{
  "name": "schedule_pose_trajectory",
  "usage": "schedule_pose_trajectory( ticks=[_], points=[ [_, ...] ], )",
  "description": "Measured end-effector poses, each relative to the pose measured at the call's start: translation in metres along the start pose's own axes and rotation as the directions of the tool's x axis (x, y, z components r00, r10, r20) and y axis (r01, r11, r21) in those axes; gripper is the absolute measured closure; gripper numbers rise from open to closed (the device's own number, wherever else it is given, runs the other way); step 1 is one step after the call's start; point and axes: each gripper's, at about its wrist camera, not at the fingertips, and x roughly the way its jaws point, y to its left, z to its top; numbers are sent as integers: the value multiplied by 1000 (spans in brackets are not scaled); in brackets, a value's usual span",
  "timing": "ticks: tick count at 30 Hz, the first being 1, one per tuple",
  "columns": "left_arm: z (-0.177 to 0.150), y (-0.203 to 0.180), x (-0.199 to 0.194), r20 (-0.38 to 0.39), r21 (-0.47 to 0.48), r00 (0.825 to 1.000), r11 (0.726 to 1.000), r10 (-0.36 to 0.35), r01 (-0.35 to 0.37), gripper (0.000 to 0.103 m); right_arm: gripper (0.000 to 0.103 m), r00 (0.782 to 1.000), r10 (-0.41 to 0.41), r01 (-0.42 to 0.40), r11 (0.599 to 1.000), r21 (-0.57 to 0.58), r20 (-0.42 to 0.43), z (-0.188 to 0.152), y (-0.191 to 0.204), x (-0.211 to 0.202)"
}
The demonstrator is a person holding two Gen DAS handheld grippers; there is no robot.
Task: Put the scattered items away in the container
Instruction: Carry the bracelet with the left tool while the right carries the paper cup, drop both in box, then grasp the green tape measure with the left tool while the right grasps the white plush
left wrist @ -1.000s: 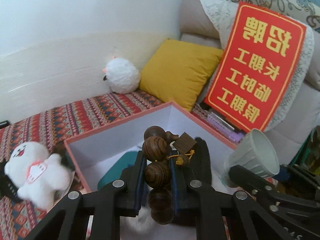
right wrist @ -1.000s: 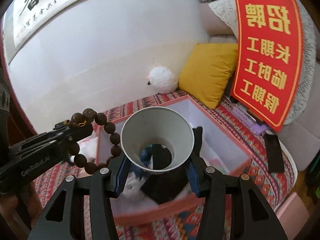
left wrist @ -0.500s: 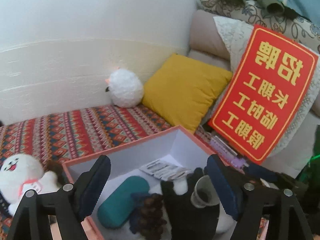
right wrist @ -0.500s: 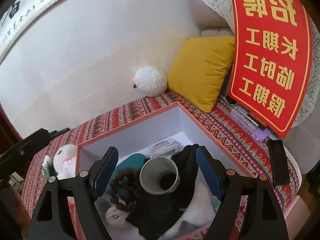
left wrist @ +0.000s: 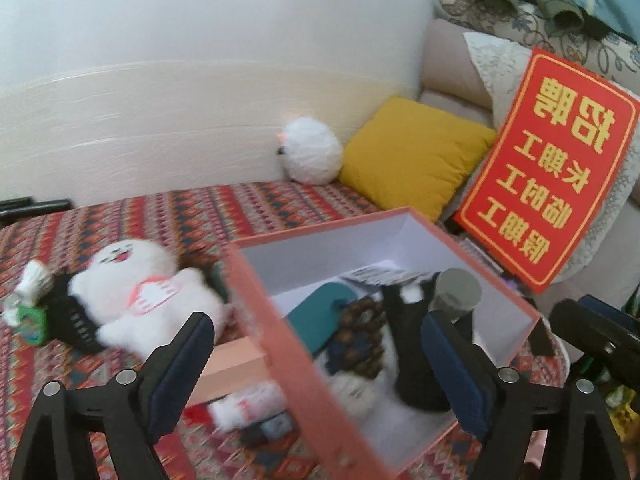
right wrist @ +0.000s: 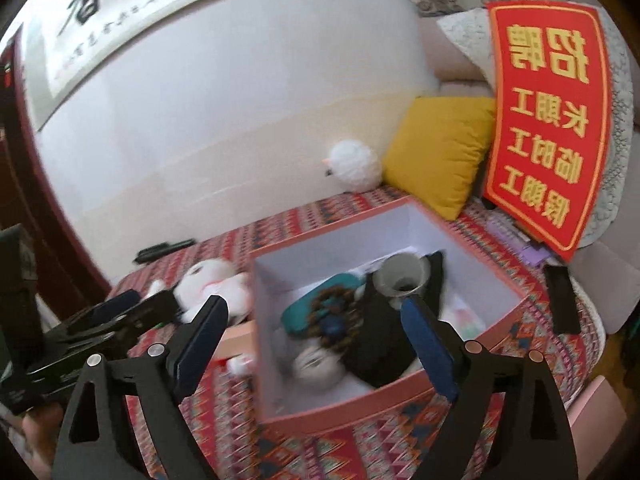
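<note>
White plush toy is seen left of the box, nearest the wide-open, empty left hand-held gripper.

Left gripper was wide open, nothing between its fingers, tilted slightly down. Right gripper was also spread wide and empty, pointing forward and down. The left one showed at the lower left of the right wrist view, with a bit of hand below it.
</note>
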Motion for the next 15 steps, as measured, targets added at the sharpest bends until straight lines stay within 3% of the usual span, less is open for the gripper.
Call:
schedule_pose_trajectory(
  ticks=[8,15],
  points=[
    [-33,87,-33,-5,-76,990,987,142,-142,11,12,985,113,-127,986,-107,-131,-48,100,36],
    [-57,187,-30,-49,-168,957,942,286,-290,11,12,956,148,-196,965,-176,-254,-73,168,110]
  ],
)
